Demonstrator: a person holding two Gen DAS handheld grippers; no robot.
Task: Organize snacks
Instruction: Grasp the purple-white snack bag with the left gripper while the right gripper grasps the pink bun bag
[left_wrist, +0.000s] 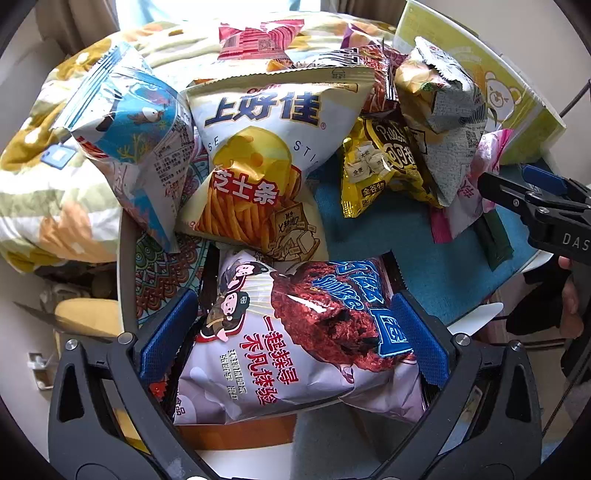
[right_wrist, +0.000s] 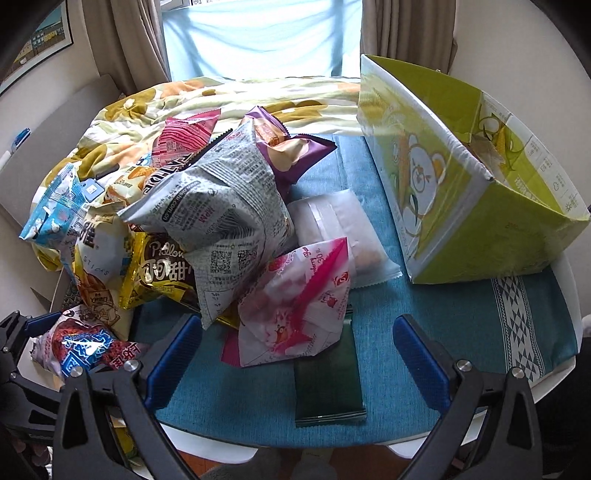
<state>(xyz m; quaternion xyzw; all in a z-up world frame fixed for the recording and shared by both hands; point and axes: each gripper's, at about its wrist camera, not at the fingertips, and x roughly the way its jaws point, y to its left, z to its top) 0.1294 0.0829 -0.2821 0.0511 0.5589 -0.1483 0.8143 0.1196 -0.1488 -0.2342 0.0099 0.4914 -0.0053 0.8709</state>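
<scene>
Left gripper (left_wrist: 291, 332) clamps purple snack bag (left_wrist: 295, 332).

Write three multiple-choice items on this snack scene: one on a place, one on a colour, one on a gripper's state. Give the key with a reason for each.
1. Where does the green cardboard box stand?
A. on the teal tablecloth
B. on the floral blanket
C. on top of the snack pile

2. What colour is the flat packet between the right gripper's fingers?
A. yellow
B. dark green
C. pink

3. What is the left gripper doing?
A. open and empty
B. shut on the cheese sticks bag
C. shut on the white and maroon snack bag

Key: 1 A, the box sits on the cloth; 2 B, the wrapper is dark green; 3 C, both pads press that bag.
</scene>
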